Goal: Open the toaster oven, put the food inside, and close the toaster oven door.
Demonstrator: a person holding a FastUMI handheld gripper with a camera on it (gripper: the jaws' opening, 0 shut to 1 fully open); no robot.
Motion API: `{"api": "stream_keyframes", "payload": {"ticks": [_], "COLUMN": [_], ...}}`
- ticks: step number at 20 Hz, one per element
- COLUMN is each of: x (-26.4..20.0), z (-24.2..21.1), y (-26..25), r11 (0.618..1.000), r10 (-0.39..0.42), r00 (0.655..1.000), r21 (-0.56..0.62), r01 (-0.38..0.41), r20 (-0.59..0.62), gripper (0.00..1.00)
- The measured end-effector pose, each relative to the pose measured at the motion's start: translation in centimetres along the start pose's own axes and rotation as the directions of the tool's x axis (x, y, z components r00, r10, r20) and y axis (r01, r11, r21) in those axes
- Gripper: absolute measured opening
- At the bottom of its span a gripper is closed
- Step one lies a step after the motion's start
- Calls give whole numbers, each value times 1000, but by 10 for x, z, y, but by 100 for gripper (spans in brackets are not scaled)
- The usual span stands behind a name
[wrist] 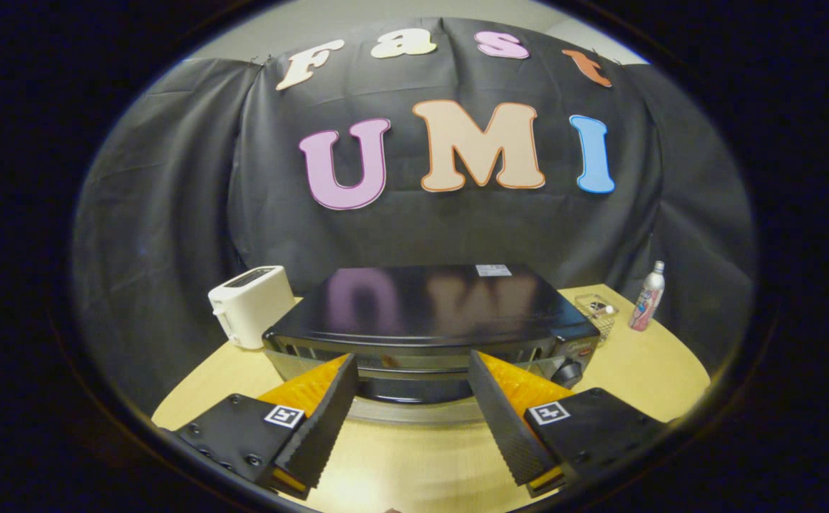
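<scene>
Toaster oven sits mid-table, right ahead of your fingers, door looks shut, handle bar between the fingertips. Your gripper is spread wide, gripping nothing. White toaster just beside the oven's left; small clear box and bottle off its right, on the wooden table.

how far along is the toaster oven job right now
Done: nothing visible yet. The toaster oven door looks shut, though the fingers hide part of it.

In hand: the gripper is open, holding nothing, its fingers spread just ahead of the oven's front on the wooden table.

Left: open the door, put the food in, close the door. I can't pick out the food here; a white toaster, a small clear container and a bottle stand around the oven.
</scene>
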State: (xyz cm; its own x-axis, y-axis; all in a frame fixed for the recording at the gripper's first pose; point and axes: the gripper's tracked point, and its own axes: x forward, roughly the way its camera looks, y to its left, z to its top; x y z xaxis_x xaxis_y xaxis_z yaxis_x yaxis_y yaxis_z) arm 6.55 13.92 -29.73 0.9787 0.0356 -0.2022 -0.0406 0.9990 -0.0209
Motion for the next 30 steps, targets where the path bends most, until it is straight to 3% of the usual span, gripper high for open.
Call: {"api": "stream_keyframes", "payload": {"ticks": [11, 23, 30], "x": [27, -53, -76], "z": [16, 105, 142], "y": [0, -27, -60], "r11": [998, 1000, 1000], "r10": [39, 24, 0], "r00": [999, 994, 989], "r21": [-43, -18, 18], "r01": [-39, -23, -3], "r20": [0, 105, 147], "gripper": [96, 96, 95]}}
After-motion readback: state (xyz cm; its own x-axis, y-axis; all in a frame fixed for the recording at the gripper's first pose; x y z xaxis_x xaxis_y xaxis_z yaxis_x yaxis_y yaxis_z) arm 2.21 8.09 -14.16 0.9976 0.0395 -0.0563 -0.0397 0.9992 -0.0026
